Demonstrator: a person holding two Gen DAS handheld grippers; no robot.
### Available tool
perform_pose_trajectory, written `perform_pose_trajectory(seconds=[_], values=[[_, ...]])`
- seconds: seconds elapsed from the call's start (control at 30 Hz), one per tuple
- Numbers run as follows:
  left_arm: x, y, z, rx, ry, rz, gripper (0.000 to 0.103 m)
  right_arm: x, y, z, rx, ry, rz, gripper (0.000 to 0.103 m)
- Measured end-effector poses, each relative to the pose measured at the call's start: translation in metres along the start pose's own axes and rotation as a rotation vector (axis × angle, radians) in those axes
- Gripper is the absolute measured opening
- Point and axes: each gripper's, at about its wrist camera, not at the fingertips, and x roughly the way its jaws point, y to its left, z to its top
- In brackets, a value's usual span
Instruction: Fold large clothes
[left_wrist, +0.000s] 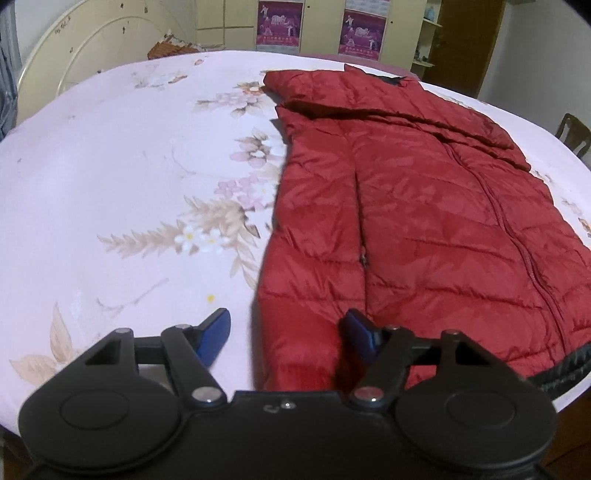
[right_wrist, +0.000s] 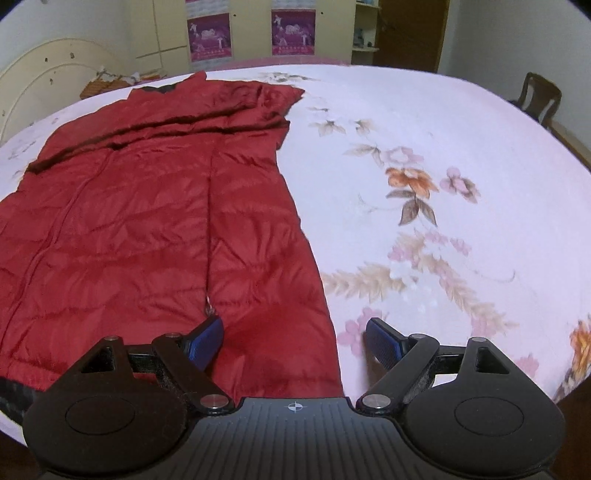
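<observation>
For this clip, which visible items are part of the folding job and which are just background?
Part of the job:
red puffer jacket, sleeves folded across its chest
left gripper, open
right gripper, open
floral sheet under the jacket

Just background:
wicker basket
purple posters
wooden chair

Both views are dim and soft, lit by flat indoor light from overhead with a cool pinkish cast. The fisheye lens bows the pale floral bedsheet into a dome and blackens the upper corners. Ahead of the left gripper, the red quilted down jacket shows faint sheen on its ridges and slight smear. Beneath the right gripper, a soft shadow darkens the jacket. Far walls look grainy.
</observation>
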Motion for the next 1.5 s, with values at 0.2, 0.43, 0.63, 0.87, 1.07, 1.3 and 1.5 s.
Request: perform_pose_trajectory(seconds=[0.2, 0.43, 0.63, 0.87, 1.07, 1.3, 1.5], values=[[-0.002, -0.007, -0.005, -0.023, -0.001, -0.071, 0.035, -0.007, -0.003, -0.008, 0.048, 0.005, 0.084, 0.049], [-0.006, -0.011, 0.001, -0.068, -0.011, -0.158, 0.008, -0.013, 0.011, -0.003, 0.043, 0.008, 0.187, 0.01], [-0.032, -0.012, 0.02, -0.095, -0.133, -0.202, 0.008, -0.04, 0.021, 0.02, 0.028, -0.117, 0.232, 0.009], [-0.045, -0.017, 0.06, -0.104, -0.253, -0.238, 0.008, -0.054, 0.028, 0.065, 0.022, -0.228, 0.234, 0.009], [-0.034, -0.02, 0.109, -0.113, -0.327, -0.233, 0.008, -0.041, 0.029, 0.119, 0.027, -0.32, 0.244, 0.009], [-0.003, -0.032, 0.182, -0.081, -0.383, -0.198, 0.008, 0.003, 0.025, 0.195, 0.055, -0.373, 0.243, 0.009], [0.031, -0.043, 0.242, -0.07, -0.427, -0.139, 0.008, 0.049, 0.015, 0.257, 0.099, -0.374, 0.246, 0.009]])
